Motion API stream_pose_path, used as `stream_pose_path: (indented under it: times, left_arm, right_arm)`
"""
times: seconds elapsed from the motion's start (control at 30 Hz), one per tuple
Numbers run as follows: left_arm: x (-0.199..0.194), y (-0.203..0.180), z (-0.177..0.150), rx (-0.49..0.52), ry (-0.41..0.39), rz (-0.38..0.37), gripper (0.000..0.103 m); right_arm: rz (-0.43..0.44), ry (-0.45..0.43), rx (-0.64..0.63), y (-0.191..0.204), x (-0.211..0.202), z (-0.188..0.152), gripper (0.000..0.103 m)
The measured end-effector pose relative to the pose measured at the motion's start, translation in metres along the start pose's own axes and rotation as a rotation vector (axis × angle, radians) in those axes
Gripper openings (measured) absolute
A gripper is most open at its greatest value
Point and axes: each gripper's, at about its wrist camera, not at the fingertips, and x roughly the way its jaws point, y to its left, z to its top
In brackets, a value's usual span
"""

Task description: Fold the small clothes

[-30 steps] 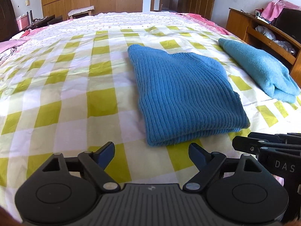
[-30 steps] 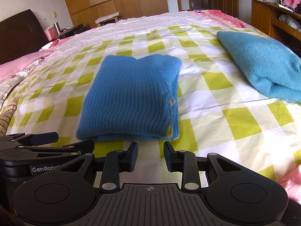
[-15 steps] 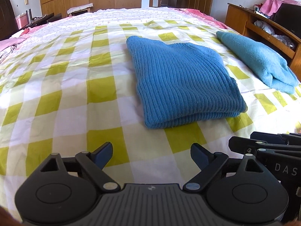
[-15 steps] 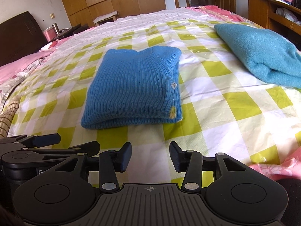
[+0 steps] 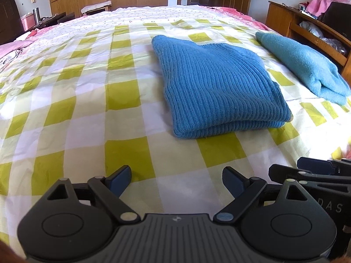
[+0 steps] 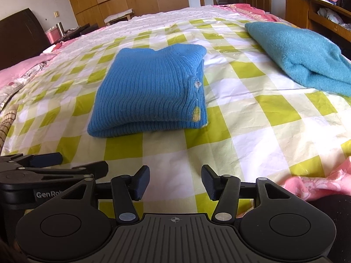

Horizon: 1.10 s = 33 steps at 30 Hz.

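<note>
A folded blue ribbed knit sweater [image 5: 217, 87] lies flat on the yellow-and-white checked bed cover [image 5: 87, 100]. It also shows in the right wrist view [image 6: 151, 92]. My left gripper [image 5: 176, 180] is open and empty, low over the cover, well short of the sweater's near edge. My right gripper [image 6: 175, 180] is open and empty, also short of the sweater. Each gripper shows at the edge of the other's view: the right one [image 5: 316, 175] and the left one [image 6: 43, 166].
A folded teal fleece garment [image 5: 305, 65] lies at the right on the bed; it also shows in the right wrist view [image 6: 300, 54]. A wooden shelf unit [image 5: 307, 28] stands beyond the bed's right edge. Pink bedding [image 6: 316, 182] lies at the near right. Wardrobes line the far wall.
Both grippers have drawn back from the sweater, which now lies farther away. The right gripper's fingers have opened wider. The sweater has not moved.
</note>
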Motion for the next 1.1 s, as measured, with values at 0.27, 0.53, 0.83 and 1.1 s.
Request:
stream_pose_path:
  times: [0.27, 0.53, 0.83, 1.1]
  left_arm:
    - [-0.0008, 0.0016, -0.0022, -0.009, -0.003, 0.007, 0.095]
    - [-0.0018, 0.0004, -0.0026, 0.000, -0.005, 0.023, 0.095]
    - [-0.0022, -0.0002, -0.0035, -0.002, -0.008, 0.027, 0.095]
    - [-0.0013, -0.0006, -0.0036, -0.001, -0.007, 0.032, 0.095]
  right_arm:
    - [-0.008, 0.000, -0.013, 0.0032, 0.0006, -0.0018, 0.053]
    - [-0.014, 0.001, -0.016, 0.0045, 0.0016, -0.0024, 0.053]
    - [-0.014, 0.001, -0.016, 0.0044, 0.0019, -0.0028, 0.053]
    - [-0.015, 0.003, -0.019, 0.0049, 0.0023, -0.0040, 0.053]
